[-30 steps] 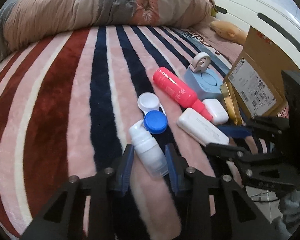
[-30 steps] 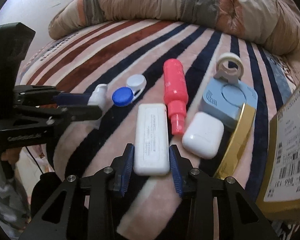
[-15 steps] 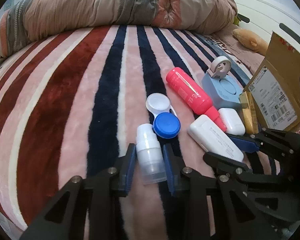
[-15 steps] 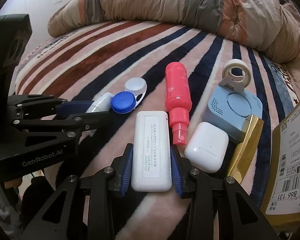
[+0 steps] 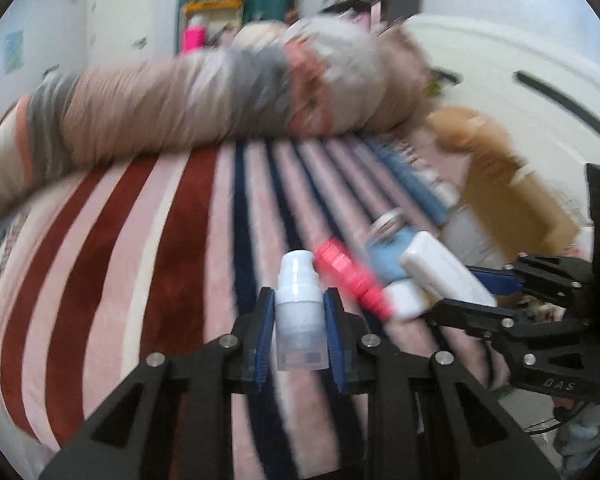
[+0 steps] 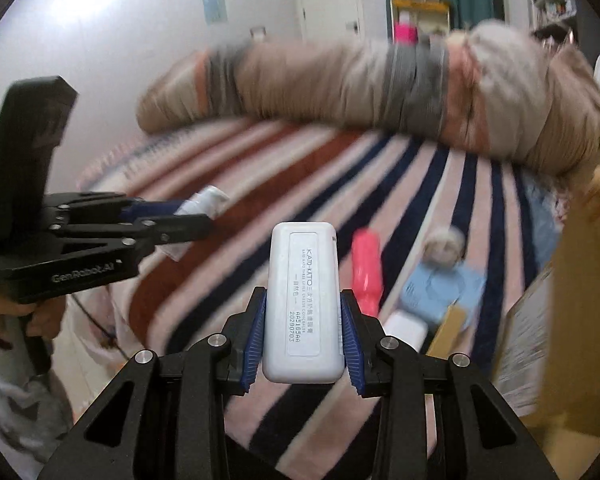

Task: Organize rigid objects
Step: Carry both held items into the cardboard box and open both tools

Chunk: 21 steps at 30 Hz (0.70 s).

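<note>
My left gripper (image 5: pixel 298 322) is shut on a small clear bottle with a white cap (image 5: pixel 300 312) and holds it above the striped blanket (image 5: pixel 160 264). My right gripper (image 6: pixel 303 334) is shut on a flat white rectangular case (image 6: pixel 303 304) with a printed label, also lifted off the blanket. In the left wrist view the right gripper (image 5: pixel 476 292) shows at the right with the white case (image 5: pixel 444 272). In the right wrist view the left gripper (image 6: pixel 188 220) shows at the left with the bottle (image 6: pixel 204 204). A pink spray bottle (image 6: pixel 366 268), a blue box (image 6: pixel 440 292) and a white earbud case (image 6: pixel 406 330) lie on the blanket.
A cardboard box (image 6: pixel 580 320) stands at the right edge of the bed. A rolled quilt (image 6: pixel 380 80) lies across the far side. A tape roll (image 6: pixel 446 248) stands on the blue box. A gold box (image 6: pixel 448 328) leans beside it.
Both grippers have risen off the blanket with their objects: the left lifted the small bottle, the right lifted the white case. Both views now tilt up toward the room.
</note>
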Available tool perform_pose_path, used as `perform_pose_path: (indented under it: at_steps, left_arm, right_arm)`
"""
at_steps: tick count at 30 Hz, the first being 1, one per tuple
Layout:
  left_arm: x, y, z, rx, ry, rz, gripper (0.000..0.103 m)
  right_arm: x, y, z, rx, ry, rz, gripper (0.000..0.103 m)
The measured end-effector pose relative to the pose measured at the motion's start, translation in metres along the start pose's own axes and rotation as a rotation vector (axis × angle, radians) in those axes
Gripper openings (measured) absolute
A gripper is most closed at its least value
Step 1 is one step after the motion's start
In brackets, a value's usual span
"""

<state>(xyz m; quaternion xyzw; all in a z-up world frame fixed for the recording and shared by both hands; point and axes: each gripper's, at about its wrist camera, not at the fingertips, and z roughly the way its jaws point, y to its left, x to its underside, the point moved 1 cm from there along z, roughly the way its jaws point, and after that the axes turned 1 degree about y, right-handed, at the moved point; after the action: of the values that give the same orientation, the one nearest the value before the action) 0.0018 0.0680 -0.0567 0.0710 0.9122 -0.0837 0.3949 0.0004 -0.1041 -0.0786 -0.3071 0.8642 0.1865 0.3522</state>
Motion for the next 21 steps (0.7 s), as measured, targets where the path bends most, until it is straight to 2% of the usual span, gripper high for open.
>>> perform_pose_path:
  at_steps: [2, 6, 8, 11, 12, 16, 21]
  left_arm:
    - [-0.024, -0.028, -0.021, 0.056, -0.059, 0.067, 0.022]
    - [-0.064, -0.089, -0.032, 0.185, -0.105, 0.155, 0.022]
    - [-0.078, -0.122, -0.025, 0.227, -0.101, 0.19, 0.022]
    - [-0.1, -0.182, 0.007, 0.342, -0.036, 0.242, 0.022]
    - [-0.105, -0.2, 0.019, 0.357, -0.01, 0.262, 0.022]
    - [-0.115, -0.245, 0.068, 0.348, 0.099, 0.341, 0.022]
    - [-0.109, -0.26, 0.107, 0.312, 0.206, 0.373, 0.022]
  right_arm:
    - [-0.008, -0.006, -0.03, 0.022, -0.052, 0.01, 0.031]
    - [-0.006, -0.039, -0.094, 0.133, -0.148, 0.046, 0.031]
    - [0.002, -0.063, -0.115, 0.174, -0.159, 0.087, 0.031]
    - [0.023, -0.105, -0.13, 0.244, -0.133, 0.156, 0.031]
    - [0.03, -0.118, -0.131, 0.264, -0.118, 0.175, 0.031]
    - [0.051, -0.162, -0.127, 0.301, -0.069, 0.24, 0.031]
    - [0.055, -0.188, -0.111, 0.306, -0.004, 0.254, 0.031]
